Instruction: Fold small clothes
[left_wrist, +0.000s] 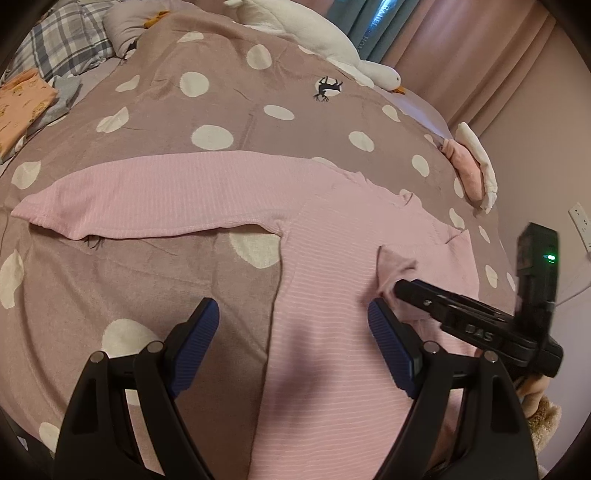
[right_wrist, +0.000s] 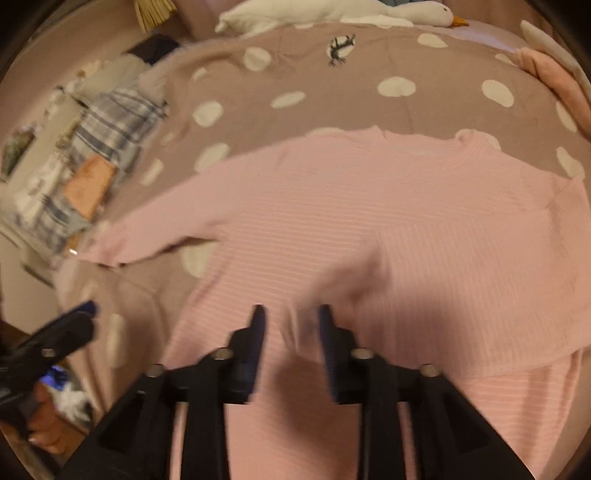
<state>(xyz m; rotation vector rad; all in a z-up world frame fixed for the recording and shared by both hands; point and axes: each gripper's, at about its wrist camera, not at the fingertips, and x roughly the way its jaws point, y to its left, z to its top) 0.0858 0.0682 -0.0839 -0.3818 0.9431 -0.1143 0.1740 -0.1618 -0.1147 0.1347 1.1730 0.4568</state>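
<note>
My left gripper (left_wrist: 293, 332) hangs with jaws wide, empty, over the pink top (left_wrist: 332, 280) spread on the dotted bed blanket (left_wrist: 221, 92). My right gripper (right_wrist: 291, 321), lettered "DAS", stands part-open around a folded sleeve.

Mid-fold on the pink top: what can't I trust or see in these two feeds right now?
- Pink top hem: both views, hidden behind the gripper bodies and the bottom edge.
- Right gripper grip on the folded sleeve: right wrist view blurred; contact unclear.
- Folded clothes: left view, cut off by the edge.
</note>
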